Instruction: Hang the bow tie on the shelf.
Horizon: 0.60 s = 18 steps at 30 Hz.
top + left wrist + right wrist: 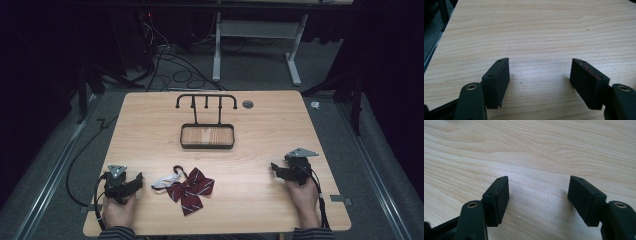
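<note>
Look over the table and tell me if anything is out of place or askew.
The striped bow tie lies loose and skewed near the table's front edge, its strap trailing left, well apart from the black hook stand. Both tools, left and right, rest open and empty.

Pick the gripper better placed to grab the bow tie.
Left. The left gripper sits open right beside the bow tie, while the right gripper, also open, is much farther off across the table.

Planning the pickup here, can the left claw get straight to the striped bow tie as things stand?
Probably yes. The left claw rests open on the table, just beside the bow tie, with bare wood between them and nothing in the way.
</note>
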{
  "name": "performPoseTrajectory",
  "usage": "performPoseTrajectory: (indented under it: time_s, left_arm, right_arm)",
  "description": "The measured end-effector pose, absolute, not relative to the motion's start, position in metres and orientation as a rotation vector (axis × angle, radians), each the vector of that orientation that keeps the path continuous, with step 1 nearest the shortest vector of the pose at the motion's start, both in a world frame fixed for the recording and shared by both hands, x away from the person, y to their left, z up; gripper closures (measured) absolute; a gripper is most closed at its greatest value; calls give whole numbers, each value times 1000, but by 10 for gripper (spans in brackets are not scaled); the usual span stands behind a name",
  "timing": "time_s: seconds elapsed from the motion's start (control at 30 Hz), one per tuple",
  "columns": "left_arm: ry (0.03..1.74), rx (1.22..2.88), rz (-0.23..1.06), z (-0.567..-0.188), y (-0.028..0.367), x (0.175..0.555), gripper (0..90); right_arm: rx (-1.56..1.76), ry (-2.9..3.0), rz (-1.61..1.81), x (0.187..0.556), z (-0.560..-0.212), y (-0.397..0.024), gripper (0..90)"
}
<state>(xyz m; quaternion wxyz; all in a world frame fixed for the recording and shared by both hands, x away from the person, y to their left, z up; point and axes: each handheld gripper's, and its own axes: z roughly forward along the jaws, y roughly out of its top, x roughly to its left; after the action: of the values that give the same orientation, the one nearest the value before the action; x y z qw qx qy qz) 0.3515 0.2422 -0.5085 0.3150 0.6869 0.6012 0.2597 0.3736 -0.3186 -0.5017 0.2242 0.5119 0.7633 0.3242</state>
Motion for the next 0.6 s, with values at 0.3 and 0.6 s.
performPoseTrajectory:
  time_s: [0.3, 0.6]
  left_arm:
    - [1584, 1810, 685, -508, 242, 351, 326]
    - [1587, 1807, 682, -508, 242, 351, 324]
  right_arm:
    - [1406, 2113, 896, 374, -502, -318, 346]
    - [1399, 2121, 897, 373, -502, -318, 341]
